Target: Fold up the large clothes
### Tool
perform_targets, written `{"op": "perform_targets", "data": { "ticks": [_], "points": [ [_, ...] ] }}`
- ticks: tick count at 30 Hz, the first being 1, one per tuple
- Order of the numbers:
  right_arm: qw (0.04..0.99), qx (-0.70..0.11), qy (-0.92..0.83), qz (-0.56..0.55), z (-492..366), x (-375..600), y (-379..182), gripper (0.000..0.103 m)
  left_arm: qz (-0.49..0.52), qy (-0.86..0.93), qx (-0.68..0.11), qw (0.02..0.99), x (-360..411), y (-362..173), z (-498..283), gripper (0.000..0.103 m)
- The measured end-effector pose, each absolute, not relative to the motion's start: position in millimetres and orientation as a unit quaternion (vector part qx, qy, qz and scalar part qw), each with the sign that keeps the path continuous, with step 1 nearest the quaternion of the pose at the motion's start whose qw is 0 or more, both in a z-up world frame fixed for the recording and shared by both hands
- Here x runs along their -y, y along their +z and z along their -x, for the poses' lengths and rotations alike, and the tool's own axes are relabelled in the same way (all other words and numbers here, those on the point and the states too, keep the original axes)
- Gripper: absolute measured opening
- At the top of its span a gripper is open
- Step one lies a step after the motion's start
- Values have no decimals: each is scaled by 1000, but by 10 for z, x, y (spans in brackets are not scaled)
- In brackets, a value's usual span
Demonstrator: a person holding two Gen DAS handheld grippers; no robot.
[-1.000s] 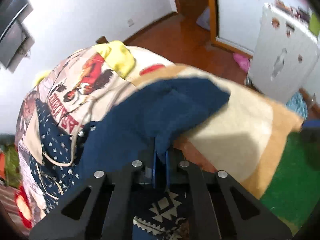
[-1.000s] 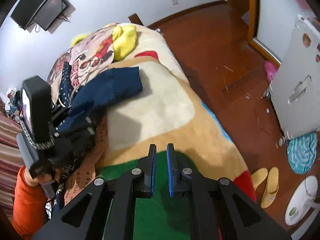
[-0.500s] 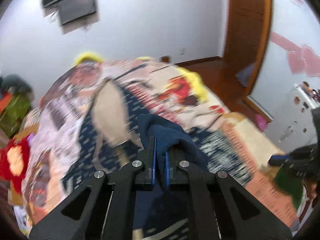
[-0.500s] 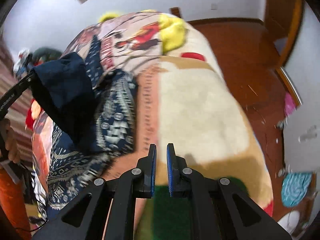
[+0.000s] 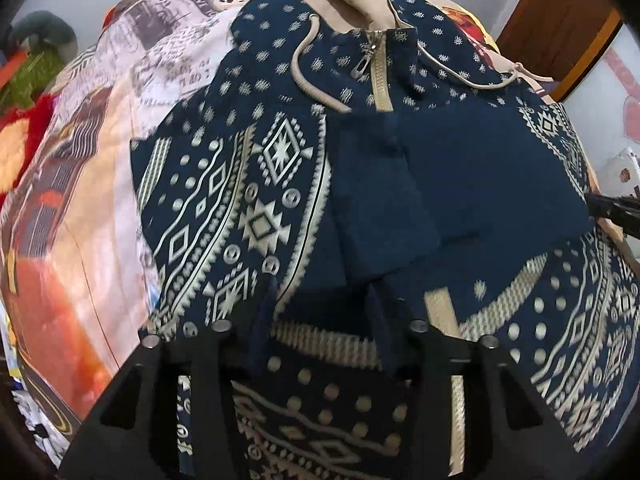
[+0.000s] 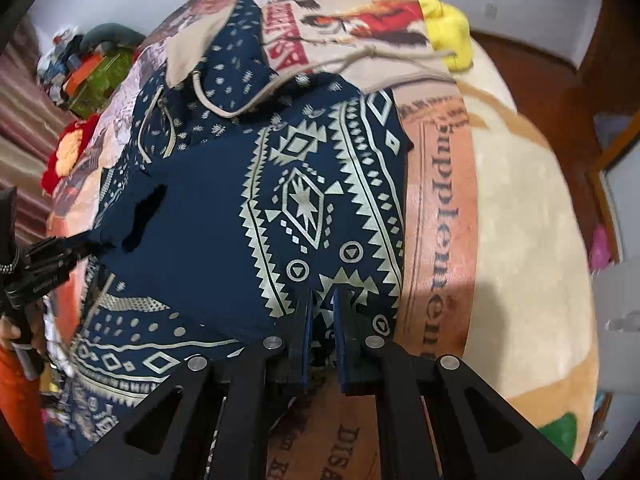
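A navy hoodie [image 5: 240,200] with a cream geometric print lies spread on the bed, hood and zipper at the far end. Its plain navy sleeve [image 5: 440,184] is folded across the chest. Just below the sleeve's end my left gripper [image 5: 322,304] hovers over the print; its jaws are opening and nothing is pinched between them. In the right wrist view the hoodie [image 6: 312,200] fills the middle. My right gripper [image 6: 323,300] is shut, tips over the hoodie's near edge, with no cloth visibly gripped. At the left edge of that view the left gripper [image 6: 60,256] sits by the sleeve [image 6: 180,220].
A picture-print bedspread [image 5: 80,200] and a beige blanket [image 6: 520,200] cover the bed. A yellow plush [image 6: 444,28] lies at the head and a red plush [image 5: 24,152] at the left side. Wooden floor [image 6: 552,80] runs along the right. An orange sleeve [image 6: 16,400] shows bottom left.
My left gripper carried the navy sleeve across onto the hoodie's front, then opened and let it go. My right gripper moved from the beige blanket to the hoodie's edge, still shut.
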State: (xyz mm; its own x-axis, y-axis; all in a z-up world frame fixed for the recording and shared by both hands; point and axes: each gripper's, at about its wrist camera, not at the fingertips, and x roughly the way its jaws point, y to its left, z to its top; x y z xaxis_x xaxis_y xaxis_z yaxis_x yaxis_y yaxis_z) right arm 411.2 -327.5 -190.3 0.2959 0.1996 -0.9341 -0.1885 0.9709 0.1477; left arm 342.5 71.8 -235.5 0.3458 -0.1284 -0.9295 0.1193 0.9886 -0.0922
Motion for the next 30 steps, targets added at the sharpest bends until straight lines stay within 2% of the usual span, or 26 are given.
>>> {"op": "perform_targets", "data": {
  "ticks": [4,9,15,16,17,19,20,21,30],
  "points": [
    [808,-578,114,30,-4092,3179,-1887,6,22,-91,-554,827,-712,-2189,-3320,50],
    [810,-576,101,44,-4094,3144,-1892,6,56,-148,-519,840,-393,-1971,-3406,61],
    [816,-567,90,60,-4059,3080,-1898,6,25,-151,-540,828,196,-2249,-3799,60],
    [817,-566,89,63,-4055,3076,-1897,6,6,-131,-540,831,285,-2342,-3849,55],
    [817,-566,89,63,-4052,3068,-1901,6,-12,-112,-538,835,336,-2404,-3881,44],
    [817,-566,89,62,-4051,3071,-1900,6,-40,-97,-527,843,407,-2435,-3891,31],
    [817,-566,90,61,-4051,3074,-1900,6,-40,-93,-522,847,395,-2407,-3887,7],
    [817,-566,90,58,-4052,3077,-1901,6,-40,-82,-516,852,363,-2362,-3874,3],
    [811,-576,100,33,-4086,3144,-1887,6,8,-6,-438,899,-587,-1754,-3643,3]
  ]
}}
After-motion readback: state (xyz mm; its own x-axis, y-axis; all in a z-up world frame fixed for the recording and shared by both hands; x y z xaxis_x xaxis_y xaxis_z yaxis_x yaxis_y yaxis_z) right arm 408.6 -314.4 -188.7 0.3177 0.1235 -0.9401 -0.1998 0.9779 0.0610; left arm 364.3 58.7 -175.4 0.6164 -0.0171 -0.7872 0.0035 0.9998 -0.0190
